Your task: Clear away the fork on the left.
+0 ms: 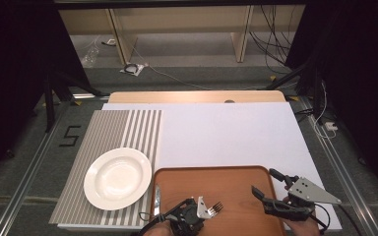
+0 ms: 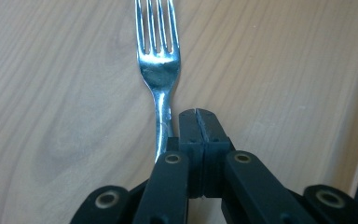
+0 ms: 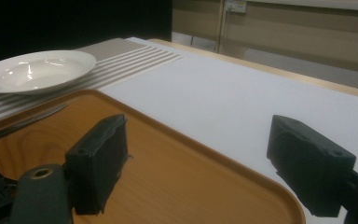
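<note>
Fork (image 2: 157, 65) lies on the wooden tray (image 1: 236, 174), tines away from me, right of the white plate (image 1: 117, 177) and the knife (image 1: 156, 197). My left gripper (image 1: 197, 209) has its jaws closed, and the handle looks beside them rather than between, so I'd reopen and recentre before lifting. Right gripper (image 1: 266, 184) waits with jaws wide, empty.

Even bright table light, dark surroundings, soft low-resolution frames, blurred foreground
</note>
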`<state>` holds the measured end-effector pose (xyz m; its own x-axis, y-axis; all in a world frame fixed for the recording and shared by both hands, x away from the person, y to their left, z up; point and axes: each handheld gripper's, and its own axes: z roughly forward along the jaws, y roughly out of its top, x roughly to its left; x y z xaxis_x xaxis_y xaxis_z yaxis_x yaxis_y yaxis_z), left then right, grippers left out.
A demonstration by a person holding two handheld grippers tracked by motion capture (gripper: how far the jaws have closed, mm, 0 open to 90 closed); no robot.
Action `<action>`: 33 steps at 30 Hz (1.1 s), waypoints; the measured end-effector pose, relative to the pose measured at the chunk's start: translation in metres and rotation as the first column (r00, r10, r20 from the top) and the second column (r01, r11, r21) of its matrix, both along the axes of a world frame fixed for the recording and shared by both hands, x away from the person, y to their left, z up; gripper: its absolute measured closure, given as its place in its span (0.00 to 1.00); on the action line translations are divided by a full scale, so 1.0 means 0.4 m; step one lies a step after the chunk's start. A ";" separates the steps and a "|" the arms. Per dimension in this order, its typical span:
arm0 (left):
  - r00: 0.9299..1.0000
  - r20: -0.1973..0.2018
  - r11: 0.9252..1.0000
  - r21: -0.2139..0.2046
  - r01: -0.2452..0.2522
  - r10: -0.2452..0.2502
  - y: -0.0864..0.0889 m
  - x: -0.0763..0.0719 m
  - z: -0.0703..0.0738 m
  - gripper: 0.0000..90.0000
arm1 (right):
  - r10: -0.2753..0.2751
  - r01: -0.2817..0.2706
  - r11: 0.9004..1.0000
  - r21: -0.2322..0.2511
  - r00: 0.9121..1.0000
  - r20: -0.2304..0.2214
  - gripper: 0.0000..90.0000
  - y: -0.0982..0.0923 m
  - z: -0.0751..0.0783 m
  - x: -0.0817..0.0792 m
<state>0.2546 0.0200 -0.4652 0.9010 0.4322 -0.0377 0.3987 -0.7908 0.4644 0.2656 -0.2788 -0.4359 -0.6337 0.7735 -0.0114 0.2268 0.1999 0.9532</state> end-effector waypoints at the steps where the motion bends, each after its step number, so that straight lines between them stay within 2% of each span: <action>1: 1.000 0.001 1.000 0.000 -0.002 0.002 0.001 0.001 0.000 0.99 | 0.001 -0.001 1.000 0.001 1.000 0.000 0.23 0.000 0.001 0.000; 8: 0.999 0.020 0.999 -0.003 -0.044 0.044 0.016 0.020 -0.001 0.99 | 0.000 0.000 1.000 0.001 1.000 0.000 0.23 0.000 0.000 0.000; 18: 0.994 0.042 0.995 0.015 -0.100 0.100 0.053 0.046 0.000 0.99 | 0.000 0.000 1.000 0.003 1.000 0.001 0.23 0.000 0.001 0.000; 33: 0.986 0.014 0.985 0.035 -0.169 0.169 0.117 0.083 0.002 0.99 | 0.002 -0.002 1.000 -0.002 1.000 0.001 0.23 -0.002 0.001 -0.001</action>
